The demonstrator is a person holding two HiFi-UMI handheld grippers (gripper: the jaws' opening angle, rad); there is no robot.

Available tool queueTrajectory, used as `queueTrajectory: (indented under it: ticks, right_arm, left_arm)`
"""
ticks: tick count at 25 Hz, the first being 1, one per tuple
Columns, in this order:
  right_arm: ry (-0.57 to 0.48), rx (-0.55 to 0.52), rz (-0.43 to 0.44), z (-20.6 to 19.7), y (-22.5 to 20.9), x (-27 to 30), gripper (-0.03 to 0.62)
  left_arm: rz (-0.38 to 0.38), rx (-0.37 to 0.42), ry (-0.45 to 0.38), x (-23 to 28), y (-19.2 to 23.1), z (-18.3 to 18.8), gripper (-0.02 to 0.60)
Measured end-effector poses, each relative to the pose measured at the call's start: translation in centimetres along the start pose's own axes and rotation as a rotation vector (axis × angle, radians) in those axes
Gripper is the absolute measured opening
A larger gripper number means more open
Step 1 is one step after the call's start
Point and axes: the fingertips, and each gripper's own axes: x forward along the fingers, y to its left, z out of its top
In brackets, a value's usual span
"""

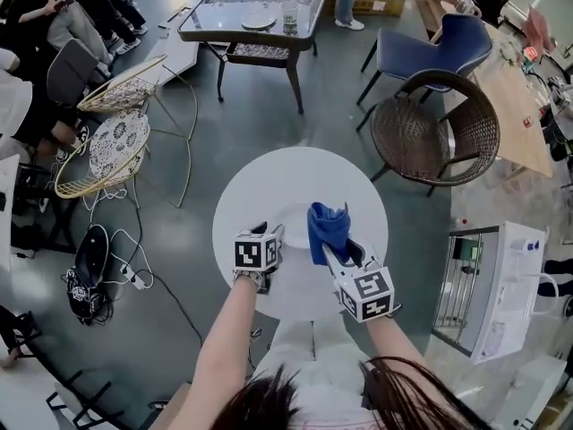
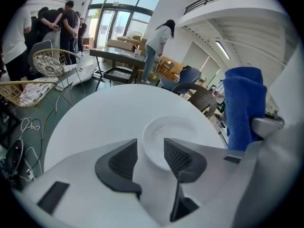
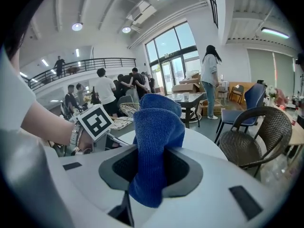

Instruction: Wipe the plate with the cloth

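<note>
On the table (image 2: 95, 122), plate (image 2: 178, 127) lies before the left claw (image 2: 149, 147)

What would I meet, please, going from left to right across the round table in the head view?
left gripper → plate → cloth

Head view steeply down, gripper views low, close — round table (image 1: 260, 186) shared
</note>
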Motion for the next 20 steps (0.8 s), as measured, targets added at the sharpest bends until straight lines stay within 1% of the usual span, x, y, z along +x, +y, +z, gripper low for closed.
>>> queueTrajectory:
  ticks: [3, 6, 7, 8, 9, 12, 15, 20]
  right_arm:
    - [0.006, 0.016, -0.012, -0.1, -0.4, 0.4, 0.133]
    - [0.005, 0.025, -0.015, 0.0, -0.9, 0.7, 0.133]
    - [0.006, 0.025, -0.016, 0.0, -1.0, 0.9, 0.133]
    - [0.007, 0.026, -0.017, -0.1, -1.1, 1.0, 0.133]
    - [0.008, 0.028, -0.018, -0.1, -1.1, 1.2, 0.133]
    - [0.012, 0.040, -0.023, -0.3, -1.4, 1.5, 0.133]
    - [0.016, 0.045, -0.022, -0.6, -1.4, 1.5, 0.133]
    - [0.015, 0.045, -0.030, -0.5, -1.9, 0.7, 0.133]
  left_arm:
    - [-0.018, 0.003, 0.061, 1.0, -0.3, 0.1, 0.166]
    - [-0.004, 0.016, 0.110, 1.4, -0.2, -0.1, 0.162]
    - [0.002, 0.021, 0.119, 1.4, 0.0, -0.1, 0.152]
    - [0.005, 0.023, 0.124, 1.4, 0.2, -0.1, 0.118]
    - [0.002, 0.018, 0.125, 1.4, 0.3, -0.1, 0.110]
    - [-0.037, -0.025, 0.124, 1.6, 0.1, -0.1, 0.085]
    - [-0.072, -0.023, 0.118, 1.7, -0.8, -0.1, 0.073]
    - [-0.147, -0.028, 0.019, 0.2, -2.1, 0.7, 0.052]
